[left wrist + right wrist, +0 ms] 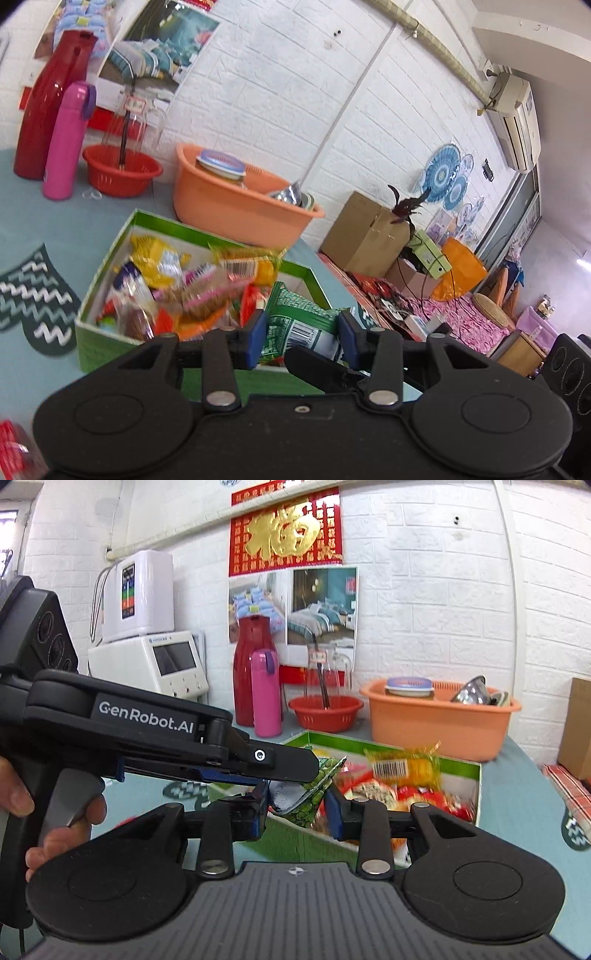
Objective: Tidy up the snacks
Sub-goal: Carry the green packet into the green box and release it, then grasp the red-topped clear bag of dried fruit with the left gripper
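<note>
Through the left wrist camera I see my left gripper (302,338) with its blue pads either side of a green snack packet (295,325) — the pads press against the packet's two edges, so I read the tongs as clamped on it. The packet hangs at the near right corner of the green cardboard box (96,339), which sits on the blue-grey table (44,221) and is heaped with bright snack wrappers, a yellow bag (162,262) near the back among them. Behind the box stands an orange tub (229,206) holding a lidded jar (221,166); to its left are a red basket (122,173), a pink flask (66,140) and a tall red jug (51,103) against the white brick wall. Through the right wrist camera, my right gripper (297,806) has its two blue pads set apart, with the folded end of the same green packet between them; I cannot tell whether either pad touches it. The left gripper crosses in from the left, its black fingers (291,764) closed on the packet's upper corner — the packet is held above the box's near edge. A hand (55,819) grips the left tool's handle. The box (476,775) lies just beyond, the orange tub (436,723) behind it.
</note>
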Demonstrator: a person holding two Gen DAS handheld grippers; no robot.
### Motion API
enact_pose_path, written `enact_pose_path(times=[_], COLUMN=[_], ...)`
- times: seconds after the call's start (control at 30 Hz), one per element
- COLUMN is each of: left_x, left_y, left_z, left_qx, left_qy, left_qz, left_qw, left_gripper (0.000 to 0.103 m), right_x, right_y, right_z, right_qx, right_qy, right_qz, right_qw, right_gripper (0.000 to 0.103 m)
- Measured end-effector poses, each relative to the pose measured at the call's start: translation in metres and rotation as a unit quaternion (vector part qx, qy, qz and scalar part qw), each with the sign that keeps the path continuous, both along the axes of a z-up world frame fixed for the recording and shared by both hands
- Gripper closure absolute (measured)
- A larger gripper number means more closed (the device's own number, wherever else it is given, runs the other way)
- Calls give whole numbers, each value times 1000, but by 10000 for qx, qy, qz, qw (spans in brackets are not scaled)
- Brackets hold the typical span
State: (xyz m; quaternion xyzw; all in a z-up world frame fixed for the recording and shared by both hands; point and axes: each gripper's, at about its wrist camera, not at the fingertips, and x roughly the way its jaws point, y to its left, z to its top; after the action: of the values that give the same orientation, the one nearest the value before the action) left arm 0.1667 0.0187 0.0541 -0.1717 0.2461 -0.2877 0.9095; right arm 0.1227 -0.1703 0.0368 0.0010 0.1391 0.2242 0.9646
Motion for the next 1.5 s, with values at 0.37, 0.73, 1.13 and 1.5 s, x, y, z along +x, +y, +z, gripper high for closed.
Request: enact_pose_path(times=[0.37,0.73,1.13,1.5], left_x=[48,32,-49,-49], left_y=[16,25,71,120], left_z=[-30,-31,-7,-48], left_qx=[13,154,88,343], left_qy=[409,384,135,668], left_qz=[150,485,1217,1984], left_qw=[9991,9980,9924,9772], left_gripper=[37,0,0,0], right_x=[44,37,-25,-60], right_y=[25,25,6,12], right_z=[-23,-34,-17,-36], right_qx=[-437,-732,-214,-191], right_qy=[38,-194,46,474], right_qz=[2,-321,-215,30], right_qw=[9990,9966,9995,9987], right_gripper=[45,0,0,0])
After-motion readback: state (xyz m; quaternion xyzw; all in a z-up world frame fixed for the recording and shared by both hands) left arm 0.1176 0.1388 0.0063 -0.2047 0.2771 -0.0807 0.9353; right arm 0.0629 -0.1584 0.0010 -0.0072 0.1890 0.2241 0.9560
